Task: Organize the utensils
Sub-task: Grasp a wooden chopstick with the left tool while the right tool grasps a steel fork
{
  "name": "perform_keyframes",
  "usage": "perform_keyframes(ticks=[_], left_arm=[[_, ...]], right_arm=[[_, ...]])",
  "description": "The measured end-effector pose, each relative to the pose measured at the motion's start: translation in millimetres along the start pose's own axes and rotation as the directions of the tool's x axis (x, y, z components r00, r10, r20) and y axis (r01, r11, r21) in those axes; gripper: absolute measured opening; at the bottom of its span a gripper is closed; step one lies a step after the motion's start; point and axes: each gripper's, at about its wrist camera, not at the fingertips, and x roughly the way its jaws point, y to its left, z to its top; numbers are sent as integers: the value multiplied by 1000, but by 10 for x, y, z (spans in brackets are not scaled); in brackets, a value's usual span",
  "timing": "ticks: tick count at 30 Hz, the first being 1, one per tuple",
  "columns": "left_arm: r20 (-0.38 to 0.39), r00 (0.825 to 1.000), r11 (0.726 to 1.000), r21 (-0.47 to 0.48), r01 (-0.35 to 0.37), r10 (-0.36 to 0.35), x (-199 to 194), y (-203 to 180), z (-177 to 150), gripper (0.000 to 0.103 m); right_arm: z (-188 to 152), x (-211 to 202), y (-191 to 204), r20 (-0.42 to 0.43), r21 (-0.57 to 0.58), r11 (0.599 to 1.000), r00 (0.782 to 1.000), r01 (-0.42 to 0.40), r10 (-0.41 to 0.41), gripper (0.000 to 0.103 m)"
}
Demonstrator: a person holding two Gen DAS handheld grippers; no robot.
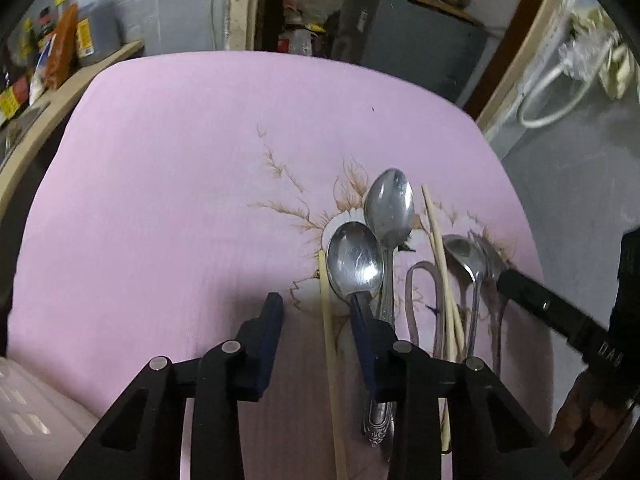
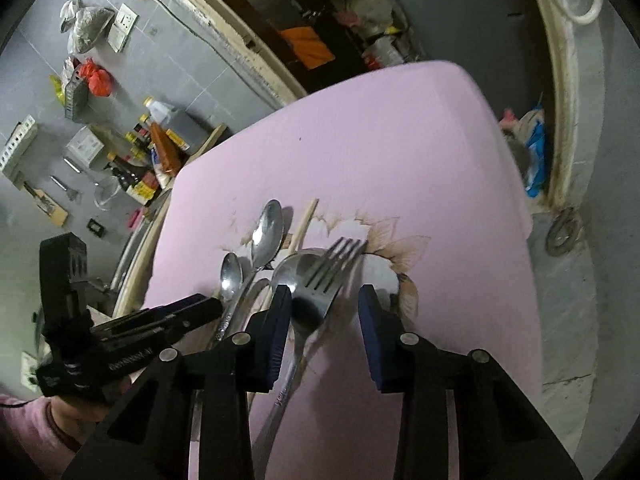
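The utensils lie bunched near the front right of the pink-clothed worktop, handles toward the person, presumably so each can be drawn out lengthwise and sorted by kind. The left gripper hangs low with its jaws wide, straddling a lone chopstick; its right finger rests over the neck of the nearer spoon, but nothing is clamped. The right gripper is likewise spread wide around a fork that lies across a large spoon, apparently lining up to pick the fork off the pile. The metal pieces look dull and scuffed, one with an ornate embossed handle, and the chopsticks are pale wood.
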Motion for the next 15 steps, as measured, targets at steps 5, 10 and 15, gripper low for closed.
perform_keyframes(ticks=[5,10,15], left_arm=[[-36,999,998,53,-29,31,20,-76,64,21],[-69,998,998,58,-11,15,19,-36,119,6],[-80,994,997,-20,77,-79,2,65,135,5]], right_arm=[[74,102,-14,-51,29,999,998,-39,40,18],[32,77,51,-50,36,999,998,-35,37,8],[-31,-122,152,-6,14,999,999,-31,32,5]])
